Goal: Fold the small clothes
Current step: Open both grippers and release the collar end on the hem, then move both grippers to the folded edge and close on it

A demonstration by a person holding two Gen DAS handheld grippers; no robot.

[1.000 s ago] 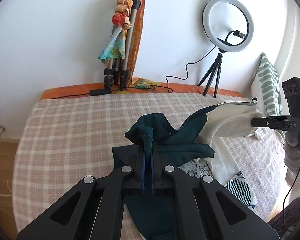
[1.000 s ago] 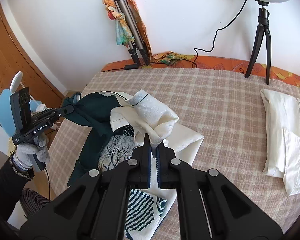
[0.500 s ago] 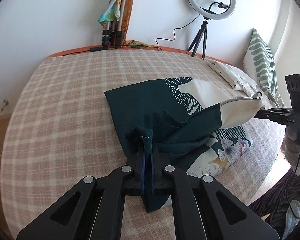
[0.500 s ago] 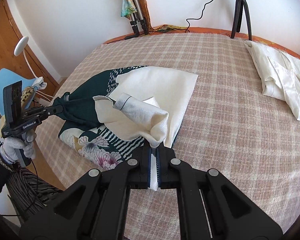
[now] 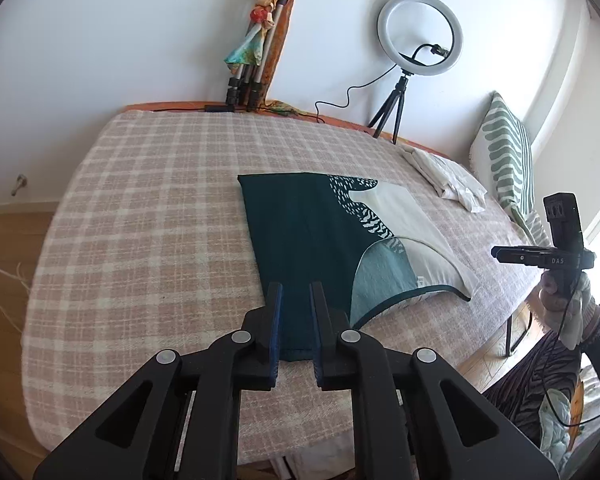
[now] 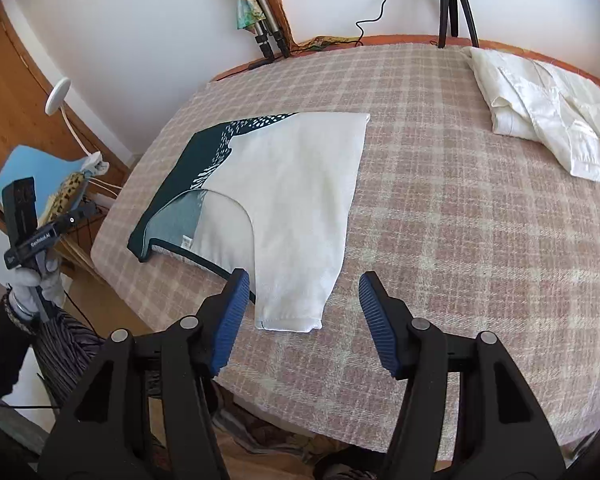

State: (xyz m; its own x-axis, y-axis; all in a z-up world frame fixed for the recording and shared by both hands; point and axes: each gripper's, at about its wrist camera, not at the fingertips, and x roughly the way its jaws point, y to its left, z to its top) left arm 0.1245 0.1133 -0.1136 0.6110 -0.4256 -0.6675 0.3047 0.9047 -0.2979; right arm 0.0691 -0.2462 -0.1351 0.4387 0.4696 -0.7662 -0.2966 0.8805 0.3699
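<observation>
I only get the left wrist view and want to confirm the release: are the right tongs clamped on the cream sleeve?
Observer: No. The right tongs are opening, with the pads wide apart. The cuff of the cream sleeve lies flat on the bed between them, and neither pad presses it.
Operator: Thanks. Is anything off the bed edge on my side?
Observer: Yes. A blue chair stands beside that edge, with a leopard-print cloth on it.
</observation>
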